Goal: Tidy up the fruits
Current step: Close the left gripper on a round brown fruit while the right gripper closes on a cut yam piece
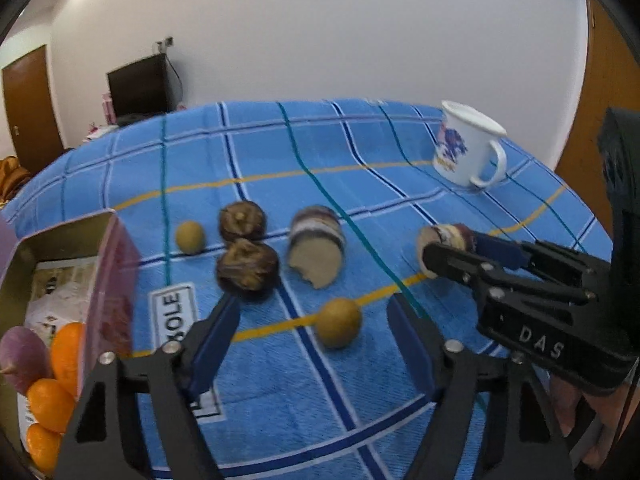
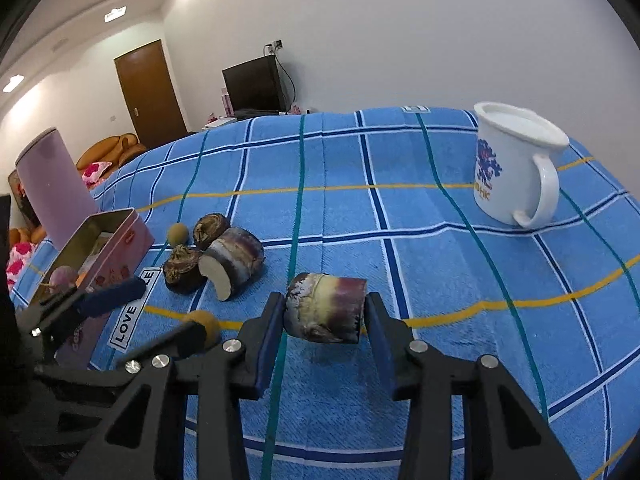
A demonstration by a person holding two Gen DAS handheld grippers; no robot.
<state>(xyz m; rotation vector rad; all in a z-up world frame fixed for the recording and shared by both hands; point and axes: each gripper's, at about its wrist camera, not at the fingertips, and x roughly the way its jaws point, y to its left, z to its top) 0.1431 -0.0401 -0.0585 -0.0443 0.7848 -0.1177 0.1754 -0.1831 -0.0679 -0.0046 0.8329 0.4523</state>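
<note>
The right claw (image 2: pixel 325 312) is pinching a short cut cane piece (image 2: pixel 326 307) by its two flat ends, so the piece's long axis runs crosswise between the fingers; it seems lifted just off the blue checked cloth (image 2: pixel 400 208), though I cannot be sure. The pink tin (image 2: pixel 116 240), which already holds oranges (image 1: pixel 66 350) and a purple round fruit (image 1: pixel 22 354), lies well to the left of this claw, past a second cane piece (image 2: pixel 234 262) and two dark brown fruits (image 2: pixel 182 270). So the carry would probably go leftward, across that cluster. The left claw (image 1: pixel 312 344) is spread wide with nothing between its fingers, and a small round tan fruit (image 1: pixel 339 322) sits straight ahead in its gap — it is the nearer claw to that fruit and to the tin. The white mug (image 2: pixel 516 168) stands well apart on the right.
</note>
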